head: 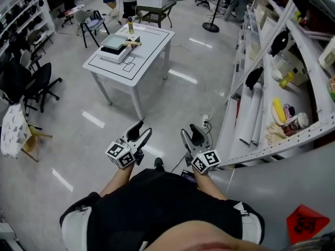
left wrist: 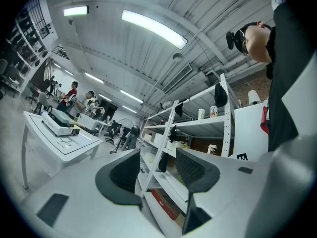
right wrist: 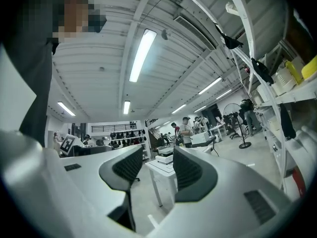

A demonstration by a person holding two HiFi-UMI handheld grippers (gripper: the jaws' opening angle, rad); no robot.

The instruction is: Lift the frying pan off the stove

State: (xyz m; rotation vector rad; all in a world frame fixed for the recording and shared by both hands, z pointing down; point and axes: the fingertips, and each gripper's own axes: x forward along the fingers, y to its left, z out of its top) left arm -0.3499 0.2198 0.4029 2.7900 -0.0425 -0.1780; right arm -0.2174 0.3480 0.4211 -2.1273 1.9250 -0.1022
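Observation:
A white table [head: 149, 51] stands a few steps ahead on the floor. On it sits a flat white stove [head: 116, 50] with something dark on top and a pale wooden handle [head: 132, 43] beside it; the pan itself is too small to make out. My left gripper [head: 141, 131] and right gripper [head: 191, 135] are held close to the body, far from the table, both open and empty. The left gripper view shows its open jaws [left wrist: 158, 170] with the table [left wrist: 74, 145] at left. The right gripper view shows open jaws [right wrist: 153, 167] framing the table [right wrist: 166, 168].
White shelving [head: 282, 88] with rolls, bottles and gloves runs along the right. Office chairs [head: 31, 85] stand at the left, another chair [head: 91, 22] behind the table. A cable and power strip [head: 204, 122] lie on the floor. People stand in the background.

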